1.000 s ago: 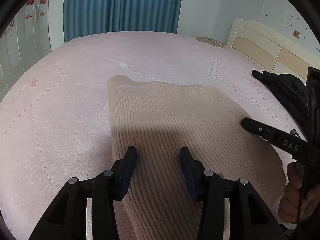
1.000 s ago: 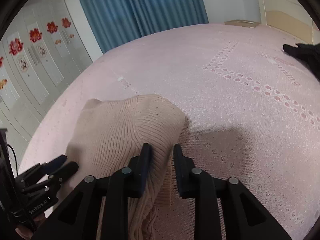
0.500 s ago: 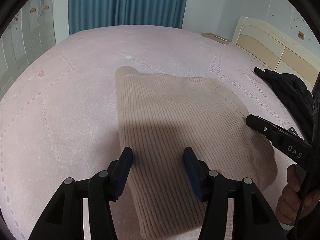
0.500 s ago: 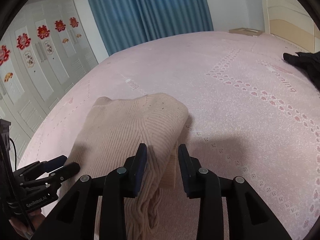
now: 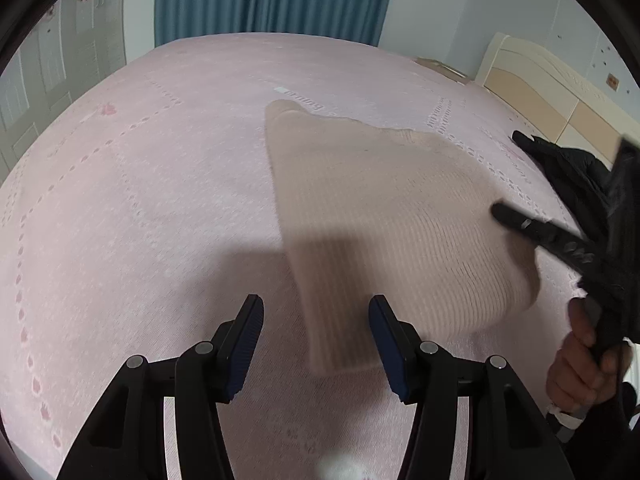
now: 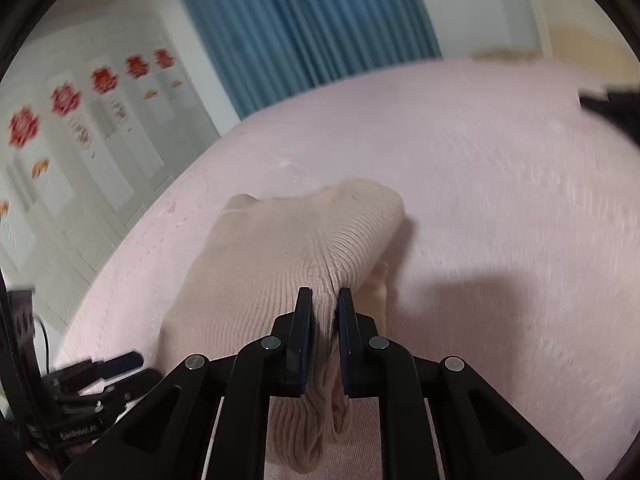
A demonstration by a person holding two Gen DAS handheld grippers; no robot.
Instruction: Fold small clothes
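Beige knit sweater (image 6: pixel 288 248) | right claw (image 6: pixel 323 300) closing, pinching its edge | left claw (image 5: pixel 316 312) agape, empty

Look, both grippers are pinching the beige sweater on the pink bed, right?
Not both. The right wrist view shows the right gripper closing on the beige sweater. The left wrist view shows the left gripper open, pinching nothing. The pink bed is right.

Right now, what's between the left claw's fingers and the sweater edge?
Only bare pink bedspread, seen in the left wrist view; the open left claw hangs just short of the beige sweater.
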